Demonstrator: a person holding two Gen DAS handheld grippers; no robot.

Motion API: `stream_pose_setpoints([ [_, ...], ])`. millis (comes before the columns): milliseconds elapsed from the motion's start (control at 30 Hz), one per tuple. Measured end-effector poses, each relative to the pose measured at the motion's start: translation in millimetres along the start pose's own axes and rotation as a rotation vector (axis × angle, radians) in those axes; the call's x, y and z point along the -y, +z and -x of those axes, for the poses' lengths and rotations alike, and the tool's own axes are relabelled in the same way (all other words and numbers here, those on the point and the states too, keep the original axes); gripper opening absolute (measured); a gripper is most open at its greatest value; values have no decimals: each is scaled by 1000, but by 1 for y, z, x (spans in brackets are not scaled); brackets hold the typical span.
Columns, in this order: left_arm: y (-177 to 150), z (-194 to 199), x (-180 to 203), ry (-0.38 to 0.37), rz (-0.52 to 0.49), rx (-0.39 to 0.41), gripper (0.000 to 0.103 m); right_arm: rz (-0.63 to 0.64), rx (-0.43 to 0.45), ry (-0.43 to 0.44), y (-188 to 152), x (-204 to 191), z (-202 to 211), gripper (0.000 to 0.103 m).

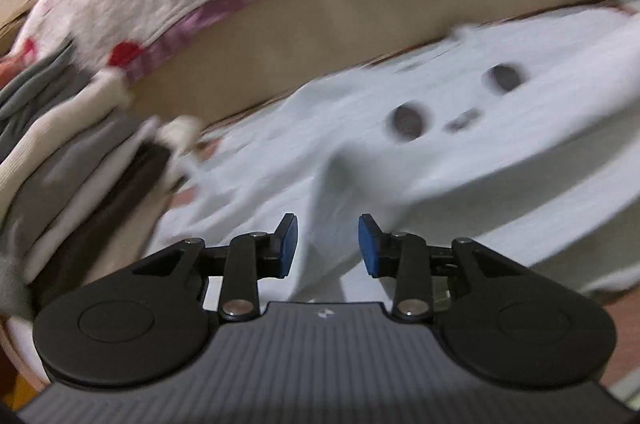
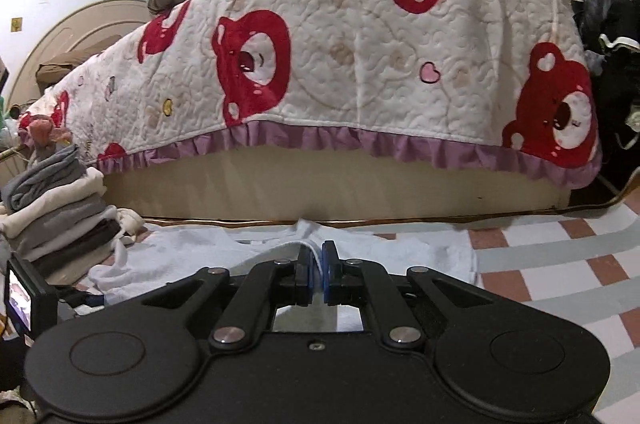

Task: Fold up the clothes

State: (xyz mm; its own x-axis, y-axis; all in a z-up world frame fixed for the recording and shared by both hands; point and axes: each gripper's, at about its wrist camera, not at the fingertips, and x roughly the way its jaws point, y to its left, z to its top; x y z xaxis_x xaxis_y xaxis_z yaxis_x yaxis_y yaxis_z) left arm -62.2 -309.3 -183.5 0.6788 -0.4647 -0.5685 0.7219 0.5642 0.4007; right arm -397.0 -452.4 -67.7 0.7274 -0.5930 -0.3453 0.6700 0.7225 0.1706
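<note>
A white garment (image 1: 440, 144) with two dark round marks lies spread on the floor in front of the bed; the left wrist view is blurred. My left gripper (image 1: 328, 244) hovers over it with its blue pads (image 1: 289, 244) apart. A raised fold of the white cloth runs up between them, and neither pad presses on it. In the right wrist view the same white garment (image 2: 192, 248) lies flat on the floor. My right gripper (image 2: 318, 264) is shut on a thin edge of it, lifted off the floor.
A stack of folded grey, cream and brown clothes (image 2: 60, 216) (image 1: 60, 164) stands at the left by the bed. The bed's bear-print quilt (image 2: 360, 64) hangs over its side just behind the garment. Checkered floor (image 2: 560, 264) lies to the right. The other gripper's camera (image 2: 24, 296) shows at lower left.
</note>
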Motion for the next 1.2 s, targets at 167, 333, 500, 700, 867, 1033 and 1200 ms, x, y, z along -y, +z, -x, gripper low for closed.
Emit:
stream_pose_setpoints([
  [167, -12, -21, -39, 14, 169, -145, 32, -63, -29, -86, -6, 17, -5, 6],
  [333, -18, -26, -53, -24, 268, -158, 32, -208, -94, -144, -24, 49, -23, 6],
  [500, -23, -29, -76, -216, 464, -169, 32, -307, -147, -145, -42, 67, -39, 6],
  [700, -25, -6, -49, -163, 194, -191, 41, -288, -221, -135, -62, 67, -52, 7],
  [867, -20, -23, -44, -129, 172, -169, 41, -290, -243, -125, -67, 67, -57, 7],
  [1033, -18, -42, -46, -122, 188, -149, 30, -254, -240, -122, -68, 62, -55, 7],
  [1200, -4, -1, -47, 0, 151, 22, 1, -211, -257, -130, -69, 57, -56, 7],
])
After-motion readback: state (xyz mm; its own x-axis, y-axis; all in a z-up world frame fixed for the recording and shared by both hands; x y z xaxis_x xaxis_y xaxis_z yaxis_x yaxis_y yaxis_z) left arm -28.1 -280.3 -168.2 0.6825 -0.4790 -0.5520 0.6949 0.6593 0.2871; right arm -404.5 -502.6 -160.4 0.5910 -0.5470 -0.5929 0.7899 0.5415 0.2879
